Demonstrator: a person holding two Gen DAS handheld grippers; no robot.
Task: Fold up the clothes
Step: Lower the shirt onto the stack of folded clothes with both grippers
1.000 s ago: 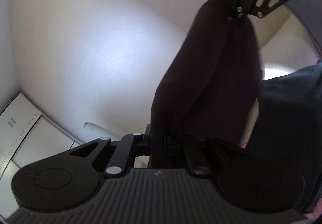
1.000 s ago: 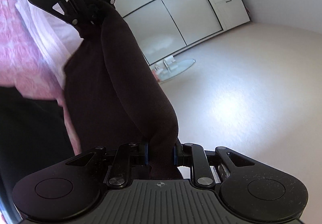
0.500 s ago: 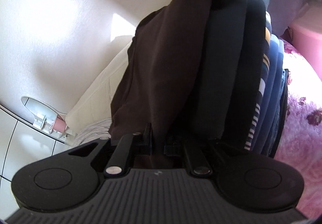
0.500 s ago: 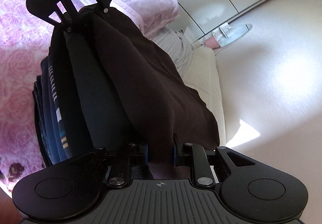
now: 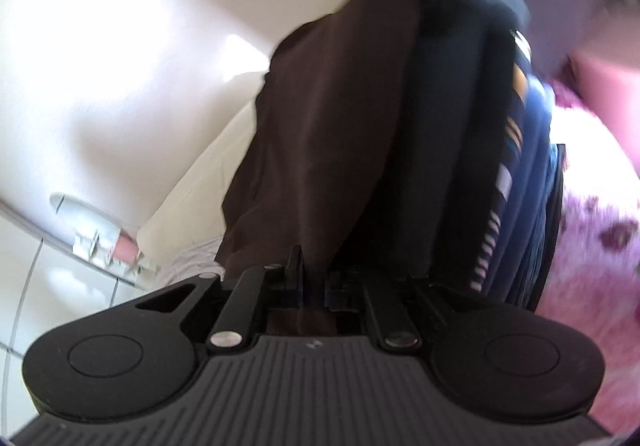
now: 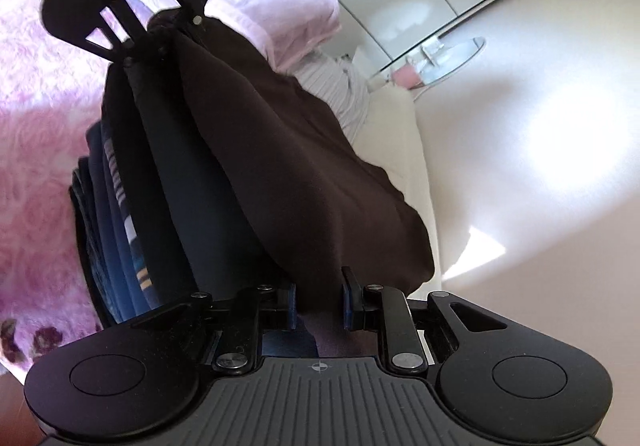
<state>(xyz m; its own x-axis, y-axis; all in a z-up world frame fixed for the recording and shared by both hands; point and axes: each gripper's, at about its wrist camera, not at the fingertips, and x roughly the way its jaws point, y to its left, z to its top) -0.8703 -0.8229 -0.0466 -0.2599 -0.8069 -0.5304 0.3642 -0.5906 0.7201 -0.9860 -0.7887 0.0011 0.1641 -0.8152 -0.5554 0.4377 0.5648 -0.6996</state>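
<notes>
While both clenched, left tool point(image 5: 312, 282) and right tool point(image 6: 318, 304) grip brown garment point(image 6: 288, 165) edges, beside folded stack point(image 5: 472, 149).

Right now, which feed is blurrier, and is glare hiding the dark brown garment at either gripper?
Left wrist view: motion-smeared, worst toward the pink floral bedspread; white wall blown out. Right wrist view: sharper; wall glare sits clear of the dark brown garment, which shows underexposed, its folds barely readable, at both grippers.
</notes>
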